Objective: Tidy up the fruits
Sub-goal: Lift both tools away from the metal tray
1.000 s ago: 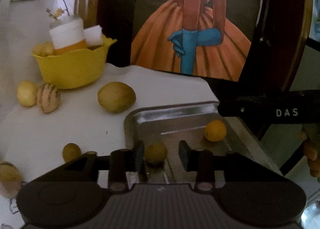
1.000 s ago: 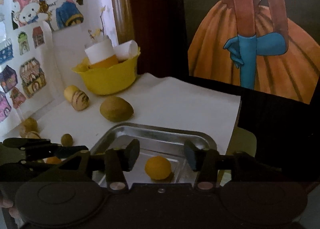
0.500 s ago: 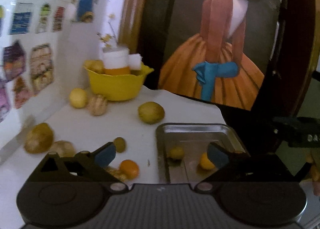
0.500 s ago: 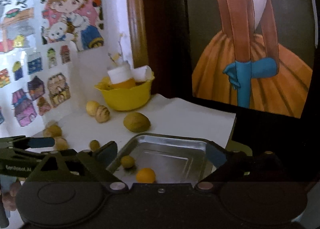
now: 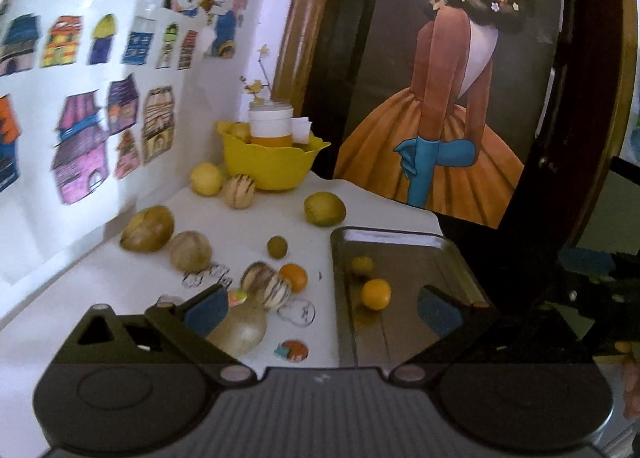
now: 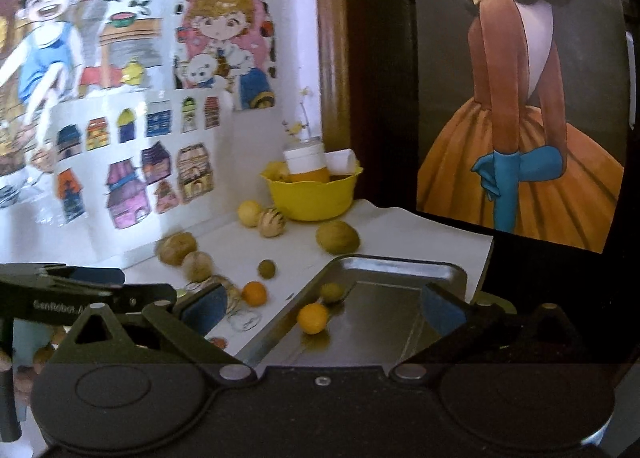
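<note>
1. Both grippers pulled back & up since 1 s ago; each had a fruit between its jaws then, now both fruits lie free in the tray and more of the counter shows.
2. Left gripper (image 5: 322, 308): jaws just opened, now spread wide, nothing between the pads.
3. Right gripper (image 6: 322, 308): same, jaws just opened, spread wide, empty.
4. Tray (image 5: 400, 236), metal, sits ahead of the left jaws, mostly toward the right pad; in right-wrist view (image 6: 400, 264) it lies straight ahead between the jaws.
5. Orange fruit (image 5: 376, 294) in tray, just ahead of the gap between left jaws; in right view (image 6: 313, 318) near the left pad side.
6. Green fruit (image 5: 362, 266) in tray, just beyond the orange one, close but apart.
7. Loose fruits on counter (image 5: 120, 298), left of tray & beyond left pad: striped fruit (image 5: 266, 286) touching a 2nd orange (image 5: 294, 276), small green ball (image 5: 277, 247), large green fruit (image 5: 324, 209) farther off.
8. Yellow bowl (image 5: 272, 166) well beyond the jaws, at back by the wall, w/ white jar (image 5: 270, 122) in it.
9. Pale gourd-like fruit (image 5: 240, 328) right by left pad, partly hidden; contact unclear.
</note>
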Demonstrator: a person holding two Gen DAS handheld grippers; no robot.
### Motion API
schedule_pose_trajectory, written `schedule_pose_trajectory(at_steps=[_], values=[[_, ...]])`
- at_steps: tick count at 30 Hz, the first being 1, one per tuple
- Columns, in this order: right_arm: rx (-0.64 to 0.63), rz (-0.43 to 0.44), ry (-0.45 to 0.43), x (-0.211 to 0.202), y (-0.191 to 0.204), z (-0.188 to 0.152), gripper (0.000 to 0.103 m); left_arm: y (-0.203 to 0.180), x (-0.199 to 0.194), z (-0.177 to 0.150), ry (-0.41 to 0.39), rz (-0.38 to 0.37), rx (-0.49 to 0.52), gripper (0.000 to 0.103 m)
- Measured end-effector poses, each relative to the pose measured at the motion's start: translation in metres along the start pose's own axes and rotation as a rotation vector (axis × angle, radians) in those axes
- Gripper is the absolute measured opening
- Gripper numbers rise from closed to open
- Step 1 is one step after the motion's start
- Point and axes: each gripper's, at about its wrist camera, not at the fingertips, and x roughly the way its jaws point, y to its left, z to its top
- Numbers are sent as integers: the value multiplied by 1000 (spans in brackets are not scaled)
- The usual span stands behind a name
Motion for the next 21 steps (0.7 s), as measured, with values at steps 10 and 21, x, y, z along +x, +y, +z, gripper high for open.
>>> schedule_pose_trajectory(at_steps=[10,21], values=[[-17,-1,15,-35,42,-39,102,18,-45,-34,-8,23,-2,102],[-73,55,112,-37,81,-76,102,44,-63,-69,61,72,11,102]])
